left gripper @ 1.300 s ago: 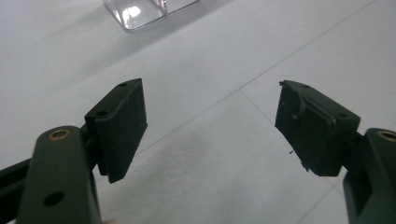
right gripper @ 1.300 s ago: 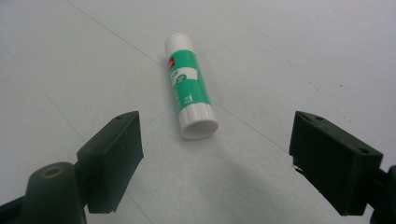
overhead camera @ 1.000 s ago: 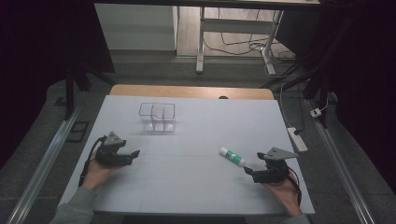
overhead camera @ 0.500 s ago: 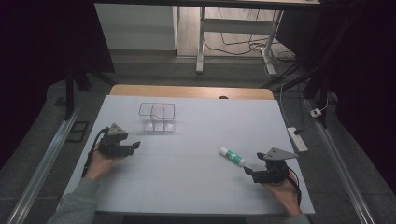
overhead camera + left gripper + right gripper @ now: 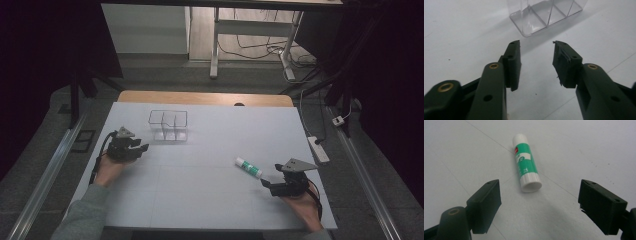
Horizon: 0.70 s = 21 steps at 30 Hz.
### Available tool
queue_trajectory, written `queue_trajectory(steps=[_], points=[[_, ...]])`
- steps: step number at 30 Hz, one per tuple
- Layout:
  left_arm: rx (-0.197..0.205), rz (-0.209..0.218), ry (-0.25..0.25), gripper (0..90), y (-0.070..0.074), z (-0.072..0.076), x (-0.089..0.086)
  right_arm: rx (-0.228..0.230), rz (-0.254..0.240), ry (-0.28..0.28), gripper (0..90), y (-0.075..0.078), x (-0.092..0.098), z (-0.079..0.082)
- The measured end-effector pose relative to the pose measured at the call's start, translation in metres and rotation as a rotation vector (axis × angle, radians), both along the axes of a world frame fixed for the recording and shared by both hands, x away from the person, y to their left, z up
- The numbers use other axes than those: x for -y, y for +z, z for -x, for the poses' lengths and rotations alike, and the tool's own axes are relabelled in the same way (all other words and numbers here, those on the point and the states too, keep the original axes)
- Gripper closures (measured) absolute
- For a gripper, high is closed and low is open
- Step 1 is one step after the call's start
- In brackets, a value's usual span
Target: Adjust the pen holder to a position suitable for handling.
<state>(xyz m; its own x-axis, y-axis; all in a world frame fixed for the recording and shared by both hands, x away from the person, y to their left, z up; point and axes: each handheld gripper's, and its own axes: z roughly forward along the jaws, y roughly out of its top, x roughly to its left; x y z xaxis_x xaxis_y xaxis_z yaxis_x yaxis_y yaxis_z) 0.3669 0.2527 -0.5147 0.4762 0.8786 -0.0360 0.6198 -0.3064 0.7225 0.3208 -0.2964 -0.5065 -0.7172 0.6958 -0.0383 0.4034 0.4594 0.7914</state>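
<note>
A green and white glue stick [image 5: 248, 167] lies on the white table sheet [image 5: 210, 195], right of the middle. My right gripper [image 5: 267, 184] rests just behind it, open. In the right gripper view the glue stick [image 5: 525, 165] lies a little ahead of my right gripper [image 5: 539, 182], apart from both jaws. A clear divided box [image 5: 168, 125] stands at the back left. My left gripper [image 5: 142, 148] sits to its left, pointing toward it. In the left gripper view its jaws [image 5: 536, 43] have just been closing, stand partly open with nothing between them, and the clear box [image 5: 544, 15] is just ahead.
A wooden table edge [image 5: 205, 98] runs along the back of the sheet. A white power strip [image 5: 318, 149] lies on the floor to the right. A metal rail [image 5: 50, 170] runs along the left side. Desk legs and cables stand beyond the table.
My left hand has moved up the table toward the clear box, and its jaws have narrowed. The right gripper and the glue stick have stayed where they were.
</note>
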Motion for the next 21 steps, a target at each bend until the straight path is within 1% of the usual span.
queue_trajectory(steps=[2,5,6,7,9,10,17,21], points=[[0.009,0.004,-0.003,68.4,0.001,-0.003,0.000,0.000,0.001,0.000,17.7,0.000,0.000,0.000],[0.025,-0.007,0.007,79.4,0.003,-0.007,0.000,-0.002,0.005,0.000,17.7,0.000,0.000,0.000],[0.030,-0.006,0.011,85.2,0.003,-0.008,0.000,-0.002,0.007,-0.003,17.7,0.000,0.000,0.000],[0.027,-0.008,0.011,85.2,0.003,-0.010,0.000,-0.002,0.007,-0.003,17.7,0.000,0.000,0.000],[0.027,-0.014,0.014,88.5,0.003,-0.012,0.000,-0.003,0.008,-0.003,17.7,0.000,0.000,0.000],[0.027,-0.009,0.017,88.5,0.002,-0.014,0.000,-0.004,0.009,-0.003,17.8,0.000,0.000,0.000],[0.038,-0.010,0.021,88.7,0.001,-0.025,0.002,-0.006,0.013,-0.006,17.8,-0.001,-0.001,0.000],[0.031,-0.016,0.026,88.7,-0.002,-0.033,0.004,-0.007,0.015,-0.007,17.8,-0.001,0.000,-0.001]])
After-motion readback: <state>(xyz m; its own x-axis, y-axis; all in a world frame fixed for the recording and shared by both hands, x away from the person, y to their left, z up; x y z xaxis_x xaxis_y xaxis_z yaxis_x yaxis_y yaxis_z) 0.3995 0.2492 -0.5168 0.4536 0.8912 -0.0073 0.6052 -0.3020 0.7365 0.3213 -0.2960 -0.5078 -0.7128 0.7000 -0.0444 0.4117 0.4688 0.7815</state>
